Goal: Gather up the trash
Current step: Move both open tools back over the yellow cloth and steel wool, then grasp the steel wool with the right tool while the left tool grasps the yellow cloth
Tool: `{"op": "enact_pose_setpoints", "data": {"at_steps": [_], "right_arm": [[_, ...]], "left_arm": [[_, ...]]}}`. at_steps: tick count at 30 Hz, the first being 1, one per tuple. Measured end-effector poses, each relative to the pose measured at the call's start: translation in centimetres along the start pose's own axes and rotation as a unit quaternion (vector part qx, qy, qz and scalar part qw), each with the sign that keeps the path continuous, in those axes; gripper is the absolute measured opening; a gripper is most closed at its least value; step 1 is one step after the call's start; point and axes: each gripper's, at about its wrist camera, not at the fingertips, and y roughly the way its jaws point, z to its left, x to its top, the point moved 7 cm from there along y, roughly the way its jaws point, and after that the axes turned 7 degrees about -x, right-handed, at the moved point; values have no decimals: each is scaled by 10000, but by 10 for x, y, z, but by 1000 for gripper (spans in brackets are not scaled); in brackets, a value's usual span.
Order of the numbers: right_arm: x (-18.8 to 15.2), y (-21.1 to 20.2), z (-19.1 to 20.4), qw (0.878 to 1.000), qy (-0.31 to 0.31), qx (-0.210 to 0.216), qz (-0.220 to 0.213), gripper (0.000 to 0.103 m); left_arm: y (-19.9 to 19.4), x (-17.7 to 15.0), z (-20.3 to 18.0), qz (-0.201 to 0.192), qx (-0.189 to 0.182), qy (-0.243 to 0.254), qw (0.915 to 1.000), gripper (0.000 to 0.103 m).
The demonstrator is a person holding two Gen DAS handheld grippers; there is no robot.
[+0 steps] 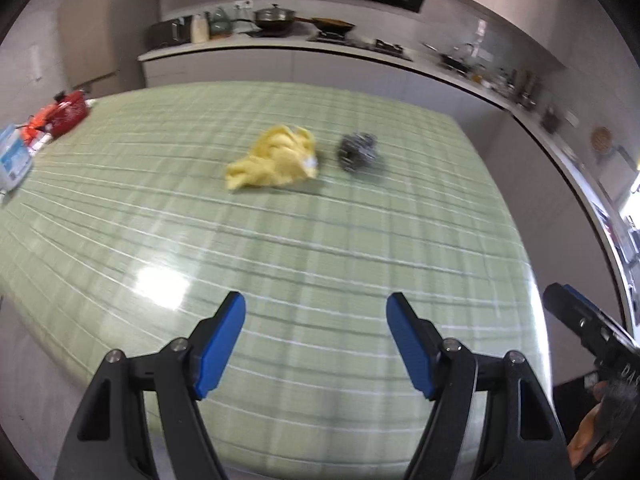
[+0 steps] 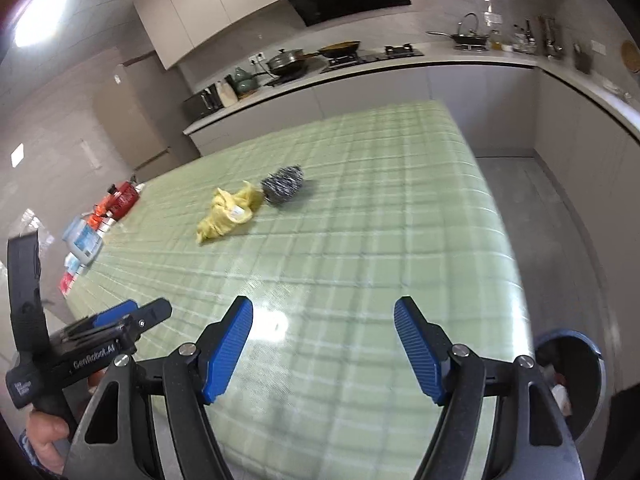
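A crumpled yellow cloth (image 1: 276,162) lies mid-table on the green checked tablecloth (image 1: 280,260); it also shows in the right wrist view (image 2: 228,214). A steel wool scrubber (image 1: 358,151) sits just right of it, touching it in the right wrist view (image 2: 283,184). My left gripper (image 1: 316,344) is open and empty above the table's near edge. My right gripper (image 2: 323,350) is open and empty, also at the near edge. The left gripper appears at the left of the right wrist view (image 2: 120,320). A bin (image 2: 576,376) with a dark liner stands on the floor right of the table.
A red basket (image 1: 68,114) and packets (image 1: 14,158) lie at the table's left edge. A kitchen counter (image 1: 280,46) with pots and a stove runs behind and along the right. Grey floor (image 2: 560,216) lies right of the table.
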Motion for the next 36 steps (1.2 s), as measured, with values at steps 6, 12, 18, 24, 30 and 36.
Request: {"op": "enact_pose_setpoints", "data": {"at_steps": [6, 12, 18, 24, 30, 36], "right_arm": [[14, 31, 25, 9995, 17, 258, 172, 75], [33, 47, 41, 9999, 18, 103, 128, 75], [51, 80, 58, 9987, 315, -371, 118, 75], [68, 120, 69, 9940, 757, -763, 214, 75], [80, 143, 71, 9899, 958, -1017, 252, 75], [98, 168, 70, 9887, 964, -1095, 338, 75]], "left_arm": [[15, 20, 27, 65, 265, -75, 9996, 74], [45, 43, 43, 146, 170, 86, 9997, 74], [82, 70, 45, 312, -201, 556, 9978, 74], [115, 101, 45, 369, -525, 1025, 9927, 74], [141, 122, 48, 477, -659, 1100, 9906, 74], [162, 134, 51, 579, -705, 1084, 9899, 74]]}}
